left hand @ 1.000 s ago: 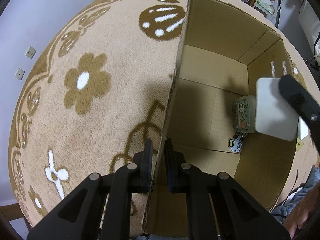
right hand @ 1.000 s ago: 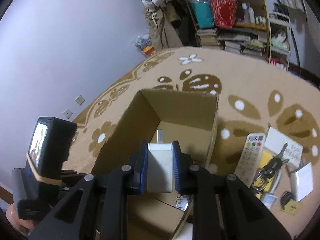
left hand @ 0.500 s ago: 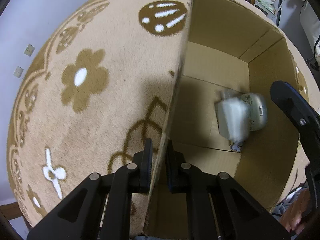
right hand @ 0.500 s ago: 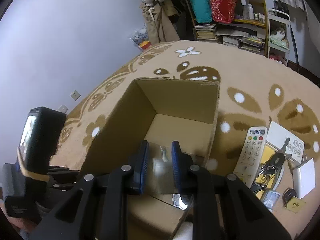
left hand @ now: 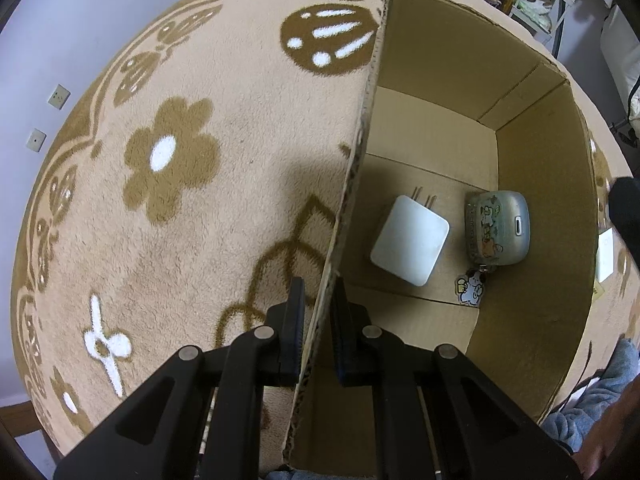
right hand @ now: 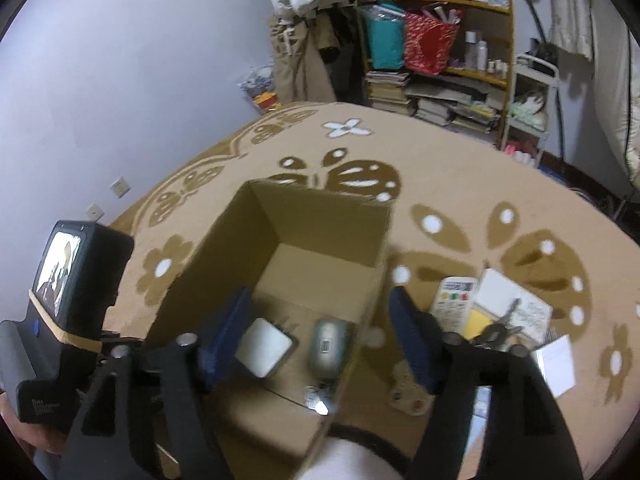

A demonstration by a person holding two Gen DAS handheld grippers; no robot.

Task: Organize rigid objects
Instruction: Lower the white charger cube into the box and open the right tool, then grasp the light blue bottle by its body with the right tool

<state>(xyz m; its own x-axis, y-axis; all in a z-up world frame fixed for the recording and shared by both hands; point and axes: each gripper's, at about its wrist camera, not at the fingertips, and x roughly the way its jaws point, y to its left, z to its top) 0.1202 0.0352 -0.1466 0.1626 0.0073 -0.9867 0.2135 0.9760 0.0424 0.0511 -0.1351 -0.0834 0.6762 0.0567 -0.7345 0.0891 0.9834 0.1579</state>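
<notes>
With the left gripper [left hand: 316,312] clenched on the open brown cardboard box's [left hand: 536,208] wall and the white square plug-in charger [left hand: 410,246] lying on its floor, the right gripper's [right hand: 320,336] jaws are opening empty, likely seeking another carpet item.

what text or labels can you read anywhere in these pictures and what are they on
No text reads clearly.
Black device on the left gripper: small white print, blurred.
Remote control: top label and buttons, too small.
White card beside it: handwriting, unreadable.
Earbud case in the box: barcode sticker, no digits readable.
</notes>
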